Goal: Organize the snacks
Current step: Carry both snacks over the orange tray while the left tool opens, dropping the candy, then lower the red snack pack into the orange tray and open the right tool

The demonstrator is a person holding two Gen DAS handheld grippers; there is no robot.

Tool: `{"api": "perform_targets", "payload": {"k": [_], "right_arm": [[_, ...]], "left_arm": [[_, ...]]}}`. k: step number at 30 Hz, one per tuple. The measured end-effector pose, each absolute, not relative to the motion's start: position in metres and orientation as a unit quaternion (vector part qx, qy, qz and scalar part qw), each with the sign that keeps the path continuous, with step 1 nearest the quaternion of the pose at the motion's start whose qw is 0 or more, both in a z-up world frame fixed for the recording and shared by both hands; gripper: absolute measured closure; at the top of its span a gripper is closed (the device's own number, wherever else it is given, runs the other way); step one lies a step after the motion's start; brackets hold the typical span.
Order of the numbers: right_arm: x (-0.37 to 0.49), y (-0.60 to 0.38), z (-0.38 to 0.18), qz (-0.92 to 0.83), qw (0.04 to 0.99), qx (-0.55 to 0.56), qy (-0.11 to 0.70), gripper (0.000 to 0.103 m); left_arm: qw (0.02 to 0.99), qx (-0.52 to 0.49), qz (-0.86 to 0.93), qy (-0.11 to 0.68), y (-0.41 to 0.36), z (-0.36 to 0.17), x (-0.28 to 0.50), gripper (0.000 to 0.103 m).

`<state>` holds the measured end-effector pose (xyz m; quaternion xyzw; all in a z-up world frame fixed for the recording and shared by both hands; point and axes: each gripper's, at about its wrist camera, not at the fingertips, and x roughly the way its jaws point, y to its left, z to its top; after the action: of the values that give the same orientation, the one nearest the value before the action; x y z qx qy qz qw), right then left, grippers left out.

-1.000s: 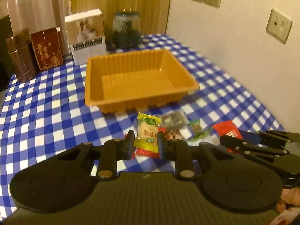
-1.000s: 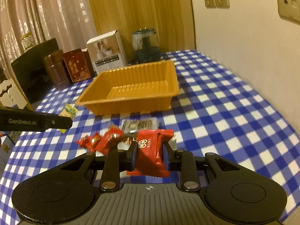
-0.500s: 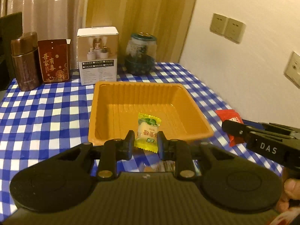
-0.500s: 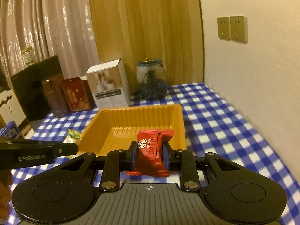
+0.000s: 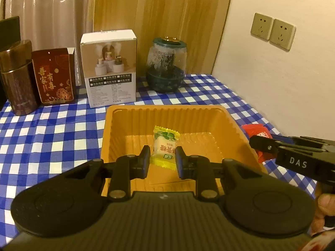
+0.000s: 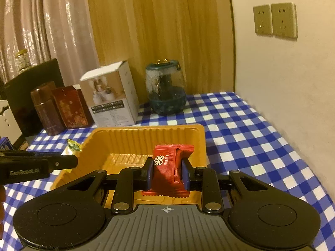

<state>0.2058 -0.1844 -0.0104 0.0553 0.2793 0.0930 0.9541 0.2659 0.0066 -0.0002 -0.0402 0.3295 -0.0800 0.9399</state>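
An orange plastic tray (image 5: 129,125) (image 6: 129,138) lies on the blue-checked tablecloth, with nothing lying in it. My left gripper (image 5: 162,161) is shut on a yellow-and-white candy packet (image 5: 164,146) and hangs over the tray's near half. My right gripper (image 6: 167,170) is shut on a red snack packet (image 6: 167,163) above the tray's near right part. In the left wrist view the right gripper (image 5: 254,143) comes in from the right with the red packet (image 5: 257,132). In the right wrist view the left gripper (image 6: 74,161) comes in from the left, the yellow packet (image 6: 72,146) at its tip.
Behind the tray stand a brown canister (image 5: 17,79), a dark red box (image 5: 55,75), a white carton (image 5: 110,69) and a glass jar (image 5: 166,64). A wall with two sockets (image 5: 273,31) bounds the table on the right. A hand (image 5: 323,209) shows at the lower right.
Both grippers have carried their packets away from the loose pile of snacks, forward over the tray. The pile has dropped out of view. Both grips are unchanged.
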Motion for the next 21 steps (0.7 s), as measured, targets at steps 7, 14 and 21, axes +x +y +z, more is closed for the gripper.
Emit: {"api": "perform_targets", "payload": {"k": [7, 14, 21], "right_arm": [[0.219, -0.176, -0.023, 0.097, 0.950, 0.052, 0.292, 0.075], [0.222, -0.173, -0.027, 0.099, 0.948, 0.059, 0.297, 0.075], [0.224, -0.175, -0.032, 0.095, 0.946, 0.062, 0.303, 0.074]], "left_arm": [[0.935, -0.047, -0.076, 0.343, 0.006, -0.019, 0.277, 0.080], [0.940, -0.051, -0.062, 0.331, 0.007, -0.026, 0.281, 0.056], [0.938, -0.059, -0.047, 0.337, 0.021, -0.025, 0.279, 0.056]]}}
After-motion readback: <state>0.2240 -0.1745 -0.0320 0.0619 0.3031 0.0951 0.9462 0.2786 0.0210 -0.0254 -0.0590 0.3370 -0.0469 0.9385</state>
